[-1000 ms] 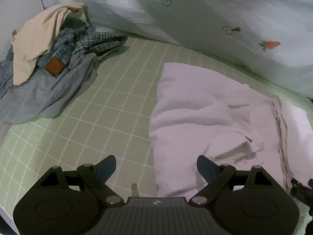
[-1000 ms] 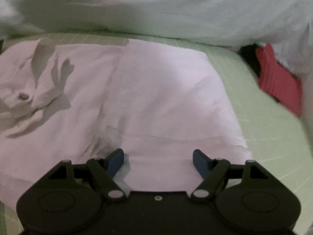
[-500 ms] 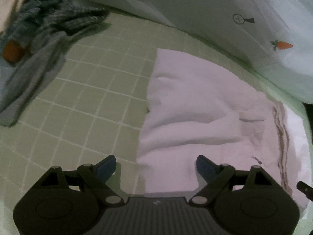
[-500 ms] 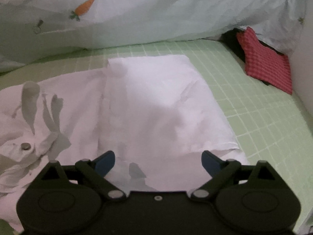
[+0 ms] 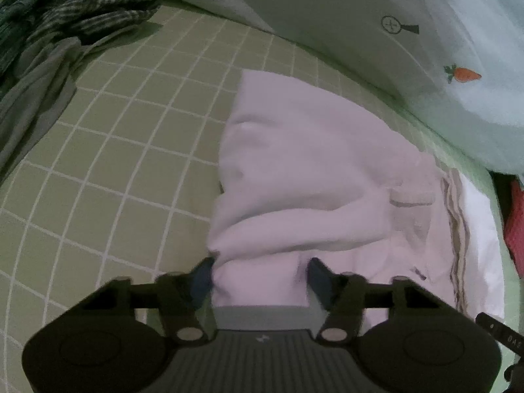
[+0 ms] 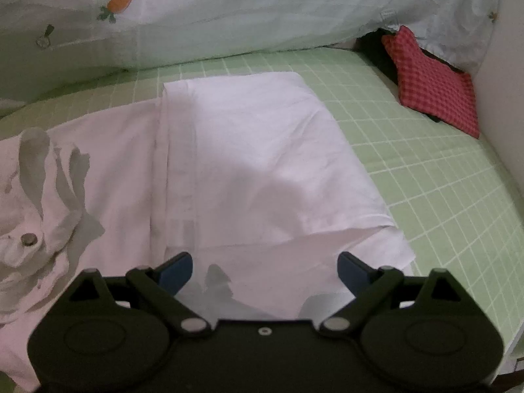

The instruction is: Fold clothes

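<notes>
A pale pink-white garment [image 5: 311, 170] lies spread on the green checked sheet [image 5: 131, 163], with its left part bunched into a thick fold. My left gripper [image 5: 260, 273] is low at that fold's near end. Its jaws are part-way closed, cloth fills the gap between them, and the left fingertip [image 5: 203, 276] touches the fabric. In the right wrist view the same garment [image 6: 255, 150] has a flat folded panel on the right and a buttoned waistband [image 6: 29, 239] at the left. My right gripper [image 6: 265, 270] hovers open over the garment's near edge, holding nothing.
A heap of grey and checked clothes [image 5: 49, 42] lies at the far left. A pale quilt with carrot prints [image 6: 229, 9] runs along the back. A red checked cloth [image 6: 432, 85] sits in the far right corner by a white wall [image 6: 504, 104].
My left gripper moved forward and down onto the garment's bunched fold, and its jaws narrowed around the cloth. My right gripper pulled back and rose, showing more of the bed.
</notes>
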A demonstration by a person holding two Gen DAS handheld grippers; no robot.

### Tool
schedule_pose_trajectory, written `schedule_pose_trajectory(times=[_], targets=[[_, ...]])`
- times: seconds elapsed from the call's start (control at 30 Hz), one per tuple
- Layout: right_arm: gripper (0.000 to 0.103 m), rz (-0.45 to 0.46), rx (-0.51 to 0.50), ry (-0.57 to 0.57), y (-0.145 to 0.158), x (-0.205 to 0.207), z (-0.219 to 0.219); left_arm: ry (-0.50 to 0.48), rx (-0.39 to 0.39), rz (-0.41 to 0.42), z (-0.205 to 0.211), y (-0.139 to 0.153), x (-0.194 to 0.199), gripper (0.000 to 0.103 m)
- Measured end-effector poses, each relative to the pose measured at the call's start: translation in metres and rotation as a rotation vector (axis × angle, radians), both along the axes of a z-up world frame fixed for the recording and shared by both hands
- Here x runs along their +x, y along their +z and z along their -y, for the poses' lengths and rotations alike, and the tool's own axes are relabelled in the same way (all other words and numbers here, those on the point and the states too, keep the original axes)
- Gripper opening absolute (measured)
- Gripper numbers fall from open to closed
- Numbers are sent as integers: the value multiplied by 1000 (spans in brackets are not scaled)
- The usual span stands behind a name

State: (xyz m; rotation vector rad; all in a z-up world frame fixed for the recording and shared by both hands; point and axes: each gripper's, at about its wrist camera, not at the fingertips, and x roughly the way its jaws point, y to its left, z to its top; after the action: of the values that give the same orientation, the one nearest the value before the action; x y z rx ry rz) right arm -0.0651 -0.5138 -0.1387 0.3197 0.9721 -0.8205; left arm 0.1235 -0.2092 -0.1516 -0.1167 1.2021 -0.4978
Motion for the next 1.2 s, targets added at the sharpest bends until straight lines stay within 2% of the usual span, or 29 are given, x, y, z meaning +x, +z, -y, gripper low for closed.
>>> schedule_pose_trajectory(times=[0.03, 0.13, 0.37, 0.67, 0.9, 1.07, 1.2], targets=[[96, 11, 0, -1, 1, -2, 1, 6, -29, -4, -1, 3, -1, 22], [96, 48, 1, -7, 4, -11, 3, 10, -57, 35, 2, 17, -10, 12], [96, 131, 50, -57, 8, -49, 20, -45, -111, 187, 36, 81, -49, 8], [96, 222, 108, -121, 13, -91, 77, -137, -161, 268, 127, 126, -101, 7], [96, 224, 139, -130, 2, -104, 118, -160, -222, 138, 192, 99, -113, 7], [96, 212, 157, -133, -8, -98, 150, -147, -225, 10, 229, 61, -101, 7], [96, 203, 164, -121, -13, -83, 165, -104, -214, -70, 239, 38, -93, 8]])
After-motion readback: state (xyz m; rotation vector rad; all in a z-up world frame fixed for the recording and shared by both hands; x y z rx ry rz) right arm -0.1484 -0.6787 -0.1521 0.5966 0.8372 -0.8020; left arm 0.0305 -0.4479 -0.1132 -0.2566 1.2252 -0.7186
